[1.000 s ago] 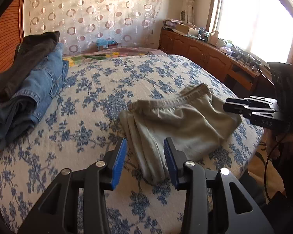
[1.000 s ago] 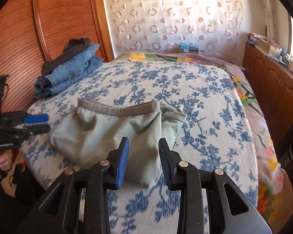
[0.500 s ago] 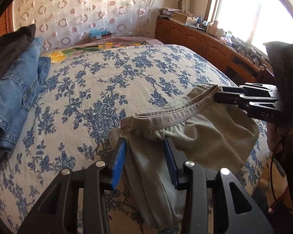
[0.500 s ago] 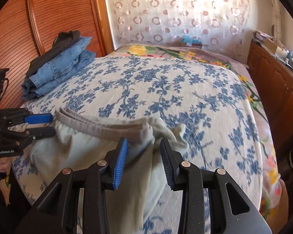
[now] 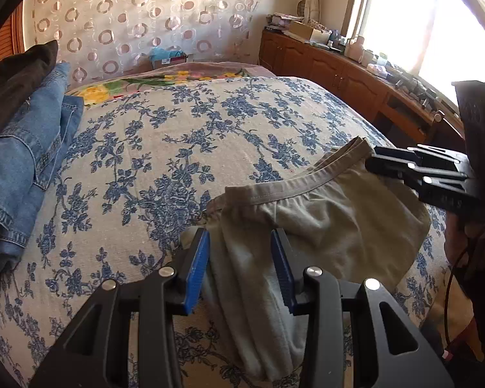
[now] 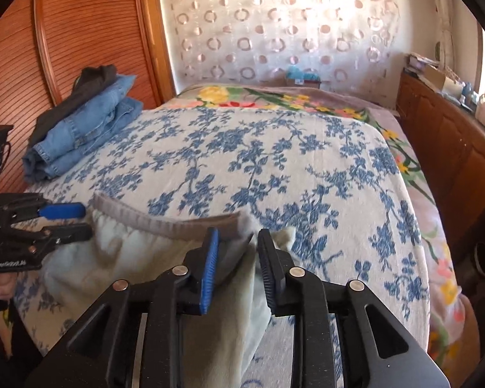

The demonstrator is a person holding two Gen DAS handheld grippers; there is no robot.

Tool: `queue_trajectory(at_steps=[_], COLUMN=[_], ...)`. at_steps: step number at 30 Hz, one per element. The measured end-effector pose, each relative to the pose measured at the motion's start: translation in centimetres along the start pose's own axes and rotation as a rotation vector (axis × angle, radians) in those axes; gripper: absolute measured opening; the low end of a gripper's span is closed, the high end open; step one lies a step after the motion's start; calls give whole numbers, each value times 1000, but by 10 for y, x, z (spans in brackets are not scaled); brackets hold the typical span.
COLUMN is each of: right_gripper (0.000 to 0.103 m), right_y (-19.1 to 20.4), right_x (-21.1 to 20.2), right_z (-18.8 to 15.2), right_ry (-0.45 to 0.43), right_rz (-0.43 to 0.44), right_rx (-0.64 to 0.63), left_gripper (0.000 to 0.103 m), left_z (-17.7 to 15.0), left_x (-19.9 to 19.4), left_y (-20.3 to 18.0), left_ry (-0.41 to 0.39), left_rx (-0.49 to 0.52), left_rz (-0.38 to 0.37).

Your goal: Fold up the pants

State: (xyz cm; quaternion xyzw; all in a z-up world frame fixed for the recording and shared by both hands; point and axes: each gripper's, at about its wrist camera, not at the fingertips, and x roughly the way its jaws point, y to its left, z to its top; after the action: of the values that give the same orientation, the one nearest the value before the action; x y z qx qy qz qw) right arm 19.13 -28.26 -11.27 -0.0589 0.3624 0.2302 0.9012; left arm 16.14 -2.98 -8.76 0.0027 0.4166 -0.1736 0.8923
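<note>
Lying near the front edge of the bed (image 5: 184,135), the pale green pants (image 5: 333,226) sit folded on the blue-flowered cover, waistband (image 6: 165,223) turned toward the far side. The left gripper (image 5: 239,258) has its blue-padded fingers spread, one on each side of the bunched cloth at one end of the waistband, not yet pressed on it. The right gripper (image 6: 236,252) is likewise spread, straddling the other end; whether its pads touch the cloth I cannot tell. A stack of blue jeans (image 6: 84,132) with a dark garment (image 5: 16,80) on top rests well apart, by the wooden headboard (image 6: 74,42).
</note>
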Motion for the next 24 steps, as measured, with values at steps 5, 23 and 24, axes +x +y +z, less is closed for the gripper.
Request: queue_trajectory(at_steps=[5, 23, 24], right_gripper=[37, 43, 43], right_y=[4, 4, 3], right_x=[-1, 18, 18], right_z=[-9, -19, -19], right_ry=[17, 58, 58], right_rz=[11, -10, -8], right_rx=[-30, -29, -27], left_gripper=[33, 0, 3], left_z=[7, 12, 12], left_x=[11, -11, -11], left_y=[-1, 33, 34], left_ry=[14, -62, -60], left_rx=[1, -76, -82], left_rz=[-8, 55, 49])
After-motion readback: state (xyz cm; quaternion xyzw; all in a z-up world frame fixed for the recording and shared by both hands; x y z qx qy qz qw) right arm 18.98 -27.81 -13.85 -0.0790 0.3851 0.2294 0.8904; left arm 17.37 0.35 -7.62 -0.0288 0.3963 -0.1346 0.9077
